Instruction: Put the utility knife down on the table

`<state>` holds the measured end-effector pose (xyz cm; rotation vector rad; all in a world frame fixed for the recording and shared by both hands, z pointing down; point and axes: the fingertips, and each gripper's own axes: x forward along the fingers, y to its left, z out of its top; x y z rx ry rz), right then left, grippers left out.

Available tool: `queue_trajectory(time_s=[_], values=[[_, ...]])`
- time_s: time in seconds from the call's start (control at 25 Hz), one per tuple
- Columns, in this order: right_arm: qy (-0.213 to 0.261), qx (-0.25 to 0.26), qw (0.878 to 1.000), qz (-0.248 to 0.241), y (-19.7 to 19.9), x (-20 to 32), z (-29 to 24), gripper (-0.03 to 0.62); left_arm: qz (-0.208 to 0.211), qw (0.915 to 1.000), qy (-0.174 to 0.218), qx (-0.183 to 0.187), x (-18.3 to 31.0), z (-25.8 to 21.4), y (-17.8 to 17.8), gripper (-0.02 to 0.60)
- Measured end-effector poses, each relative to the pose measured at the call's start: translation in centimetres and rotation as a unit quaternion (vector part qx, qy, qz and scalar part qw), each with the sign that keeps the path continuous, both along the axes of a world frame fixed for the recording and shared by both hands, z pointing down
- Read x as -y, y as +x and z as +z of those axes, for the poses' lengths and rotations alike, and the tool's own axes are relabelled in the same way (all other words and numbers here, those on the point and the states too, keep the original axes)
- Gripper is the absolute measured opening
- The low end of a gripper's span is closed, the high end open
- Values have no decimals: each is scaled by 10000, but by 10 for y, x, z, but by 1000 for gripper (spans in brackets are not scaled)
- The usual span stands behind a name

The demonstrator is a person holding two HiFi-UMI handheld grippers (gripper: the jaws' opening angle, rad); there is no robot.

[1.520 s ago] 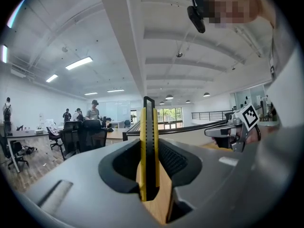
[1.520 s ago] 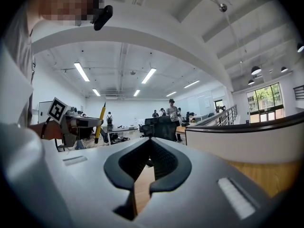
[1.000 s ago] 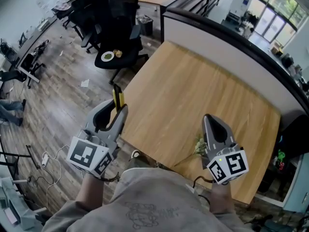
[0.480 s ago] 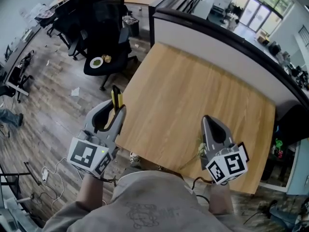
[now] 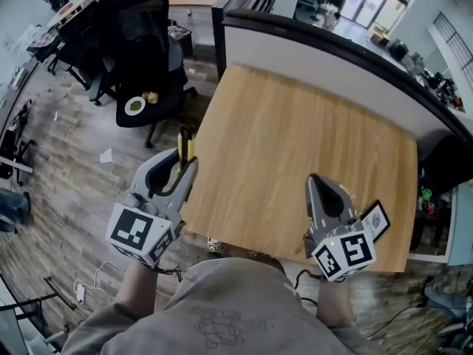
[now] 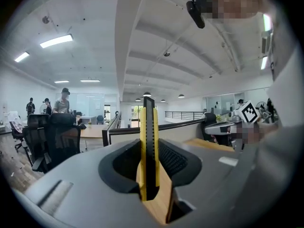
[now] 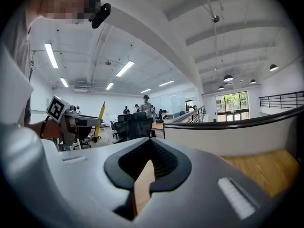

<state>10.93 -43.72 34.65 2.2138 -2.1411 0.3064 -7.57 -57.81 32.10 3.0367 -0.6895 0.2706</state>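
Looking along the left gripper (image 6: pixel 148 167), what sits between its jaws?

A yellow utility knife (image 6: pixel 147 141), stood on edge. The pads are closed on its flat sides low on the body, and most of its length sticks out past the tips. The right gripper (image 7: pixel 151 161) has its jaws together with nothing in them.

Where is the knife relative to the table?

In the head view it hangs just off the left edge of the wooden table (image 5: pixel 295 146). It is over the floor, not yet over the top.

How will it handle?

I'd judge it light and stiff, a thin bar of plastic and metal. The sides look smooth, so it could pivot or slide in the pads if tilted. I can't tell whether any blade is out, so I'd treat the far end as sharp. The flat sides of the body are the right place to hold it, as now. Laid flat, it shouldn't roll.

Any containers?

None on the table. Only a black-edged card (image 5: pixel 375 219) lies on it, just beside the right gripper. On the seat of a black office chair (image 5: pixel 144 43) there is a small plate (image 5: pixel 134 106) with something green on it, and beside that a yellowish lump I can't name.
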Motion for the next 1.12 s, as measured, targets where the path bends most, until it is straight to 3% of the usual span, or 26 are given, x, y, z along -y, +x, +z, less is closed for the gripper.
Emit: queue_trajectory(time_s=[0.36, 0.56, 0.76, 0.88, 0.96, 1.12], values=[[-103, 22, 9998, 197, -12, 6, 8, 11, 255, 9996, 4, 150, 19, 6, -7, 110], [-408, -595, 9971, 239, -7, 15, 18, 11, 450, 9978, 37, 481, 37, 21, 11, 111], [-441, -403, 9982, 90, 0, 31, 32, 11, 550, 9937, 224, 955, 64, 43, 42, 112], [-383, 12, 9993, 51, 7, 42, 41, 11, 642, 9905, 276, 1181, 82, 63, 67, 112], [-352, 322, 9988, 75, 13, 51, 48, 11, 711, 9887, 156, 1310, 98, 83, 85, 112], [-477, 576, 9971, 126, 26, 63, 66, 11, 816, 9833, -549, 1531, 124, 135, 117, 110]])
